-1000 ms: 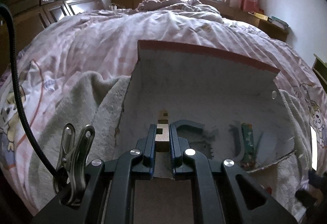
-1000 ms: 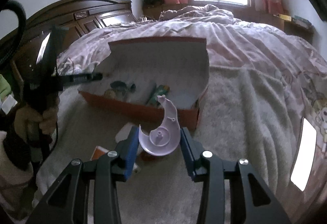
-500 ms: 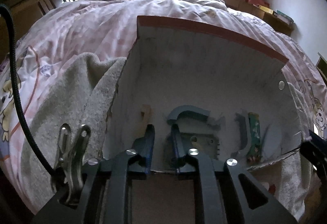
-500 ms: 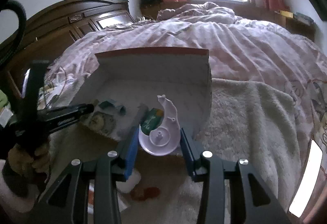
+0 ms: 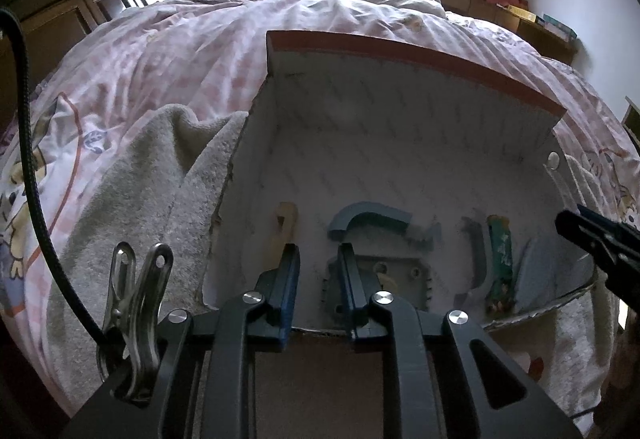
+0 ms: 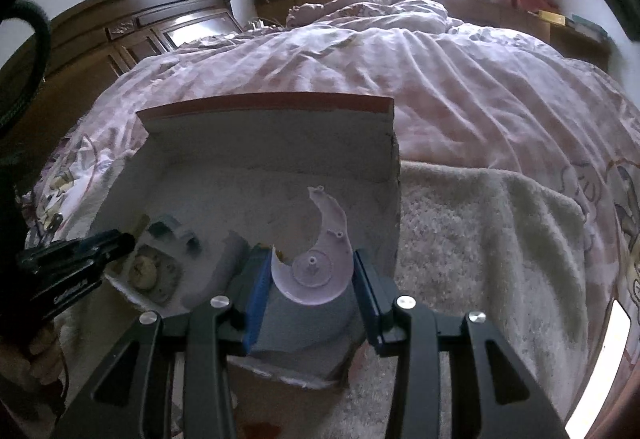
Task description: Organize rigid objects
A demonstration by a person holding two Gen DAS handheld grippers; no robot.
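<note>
While the cardboard box (image 5: 400, 143) lies open on a grey towel (image 5: 132, 207) over the pink-checked bed cover (image 5: 192, 51), the left gripper (image 5: 318, 259) hangs over its near edge with its blue jaws a narrow gap apart and nothing between them. Just left of its tip a pale wooden piece (image 5: 285, 229) lies on the box floor; further right lie a curved blue-grey piece (image 5: 370, 217), a grey toothed plate (image 5: 404, 275) and a green stick (image 5: 499, 263) (the smaller bits beside it are too dim to name). On the right, the right gripper (image 6: 311, 281) clamps a white crescent-shaped plastic part (image 6: 316, 271) between its pads, held above the box's near right corner.
</note>
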